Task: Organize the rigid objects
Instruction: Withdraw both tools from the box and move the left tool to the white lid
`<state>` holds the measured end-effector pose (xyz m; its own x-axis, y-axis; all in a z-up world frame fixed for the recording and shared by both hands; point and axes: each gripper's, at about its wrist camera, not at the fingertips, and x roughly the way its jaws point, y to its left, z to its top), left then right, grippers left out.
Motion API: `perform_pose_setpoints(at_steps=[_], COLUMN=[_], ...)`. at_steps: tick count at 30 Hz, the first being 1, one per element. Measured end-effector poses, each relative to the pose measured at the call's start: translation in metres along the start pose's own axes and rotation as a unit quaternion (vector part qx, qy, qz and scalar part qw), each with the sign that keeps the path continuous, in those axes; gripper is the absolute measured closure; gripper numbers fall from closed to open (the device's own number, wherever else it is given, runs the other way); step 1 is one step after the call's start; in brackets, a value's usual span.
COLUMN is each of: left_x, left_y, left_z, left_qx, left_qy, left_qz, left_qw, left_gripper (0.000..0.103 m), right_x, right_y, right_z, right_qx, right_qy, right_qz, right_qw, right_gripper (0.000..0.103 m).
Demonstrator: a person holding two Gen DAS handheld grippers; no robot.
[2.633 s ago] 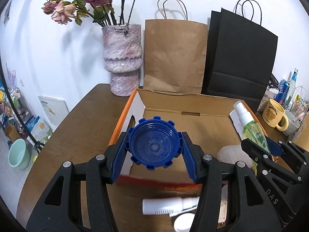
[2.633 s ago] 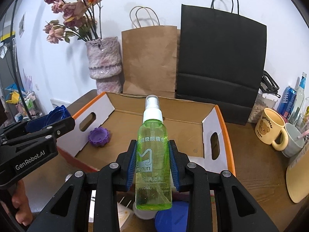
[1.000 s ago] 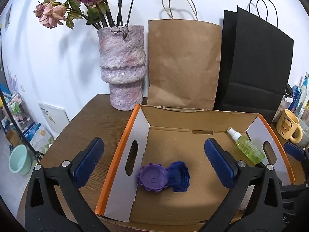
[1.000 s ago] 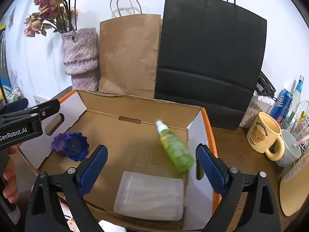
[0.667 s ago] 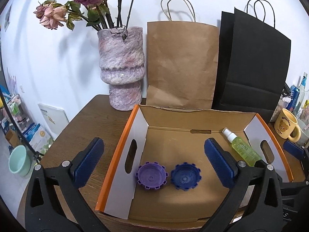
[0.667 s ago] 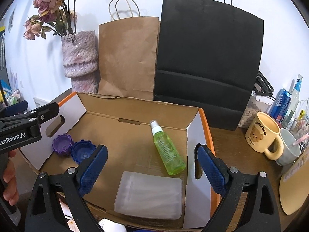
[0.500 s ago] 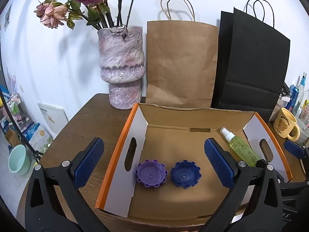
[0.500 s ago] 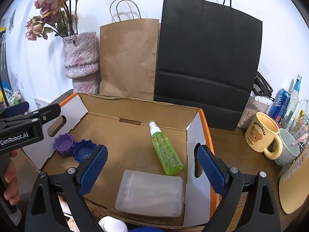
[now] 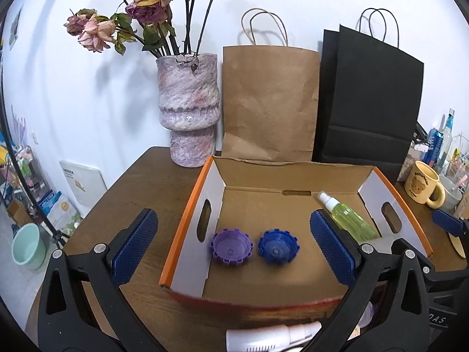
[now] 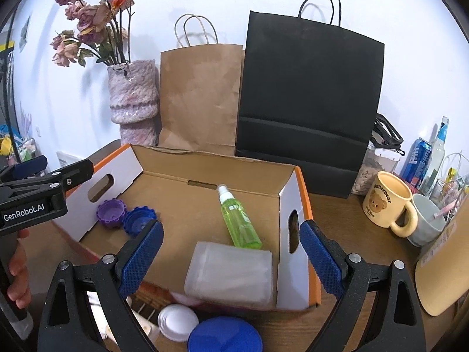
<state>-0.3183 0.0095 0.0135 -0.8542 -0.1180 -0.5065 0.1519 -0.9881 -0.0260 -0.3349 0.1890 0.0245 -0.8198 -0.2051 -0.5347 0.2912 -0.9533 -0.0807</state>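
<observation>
Left gripper (image 9: 234, 246) and right gripper (image 10: 231, 249) both spread wide, empty; "GenRobot.AI" on left. Mug (image 10: 387, 202) reads "Butterbear". Green bottle's (image 10: 239, 220) label unreadable; box (image 10: 296, 264) hides the clear container's (image 10: 231, 272) base.

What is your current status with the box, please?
Both tongs, left and right, open, empty. Blue cap, green bottle in box. Nothing obstructing.

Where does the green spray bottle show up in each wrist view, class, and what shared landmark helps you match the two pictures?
Left wrist: green spray bottle lies right of centre, partly behind the right finger.
Right wrist: it lies centrally, just beyond the frosted container.
Shared landmark: black paper bag.
</observation>
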Motion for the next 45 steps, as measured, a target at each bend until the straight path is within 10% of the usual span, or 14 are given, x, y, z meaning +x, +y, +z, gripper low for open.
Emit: perform_pose_setpoints(at_steps=[45], left_x=[-0.070], left_y=[-0.015], left_z=[-0.102], left_qx=[0.036], left_qy=[0.082], left_qz=[-0.015], left_qw=[0.9958], left_gripper=[0.000], right_x=[-0.081], right_y=[-0.030], right_z=[-0.097], right_qx=[0.038], right_qy=[0.044], right_qz=[-0.015], right_qw=[0.998], right_gripper=[0.006])
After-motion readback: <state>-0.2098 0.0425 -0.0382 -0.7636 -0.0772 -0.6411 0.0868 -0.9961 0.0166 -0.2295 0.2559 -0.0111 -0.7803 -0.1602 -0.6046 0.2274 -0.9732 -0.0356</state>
